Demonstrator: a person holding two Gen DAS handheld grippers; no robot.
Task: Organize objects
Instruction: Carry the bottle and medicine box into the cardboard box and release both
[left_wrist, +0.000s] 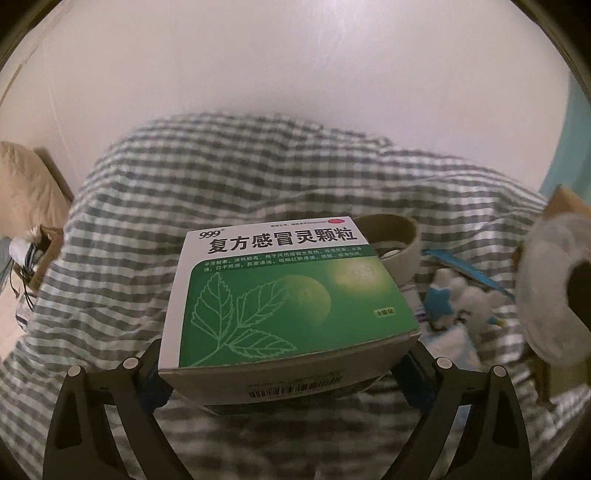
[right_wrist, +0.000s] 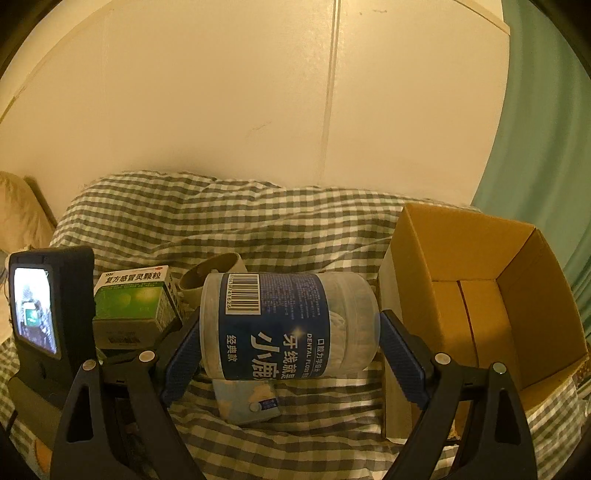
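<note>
You have both grippers loaded. Your left gripper (left_wrist: 288, 373) clamps the green cold-medicine box (left_wrist: 288, 291) by its near end, flat and level above the checked bedsheet (left_wrist: 184, 177). Your right gripper (right_wrist: 291, 350) squeezes the dental floss jar (right_wrist: 288, 325) sideways across its ends, probably so it can go into the open cardboard box (right_wrist: 491, 306) just beside it. The left fingertips hide under the medicine box, and the plush toys (left_wrist: 461, 295) at right are blurred.

Two close, low wrist views across the checked bedding (left_wrist: 229, 177), toward the wall (right_wrist: 221, 110).
</note>
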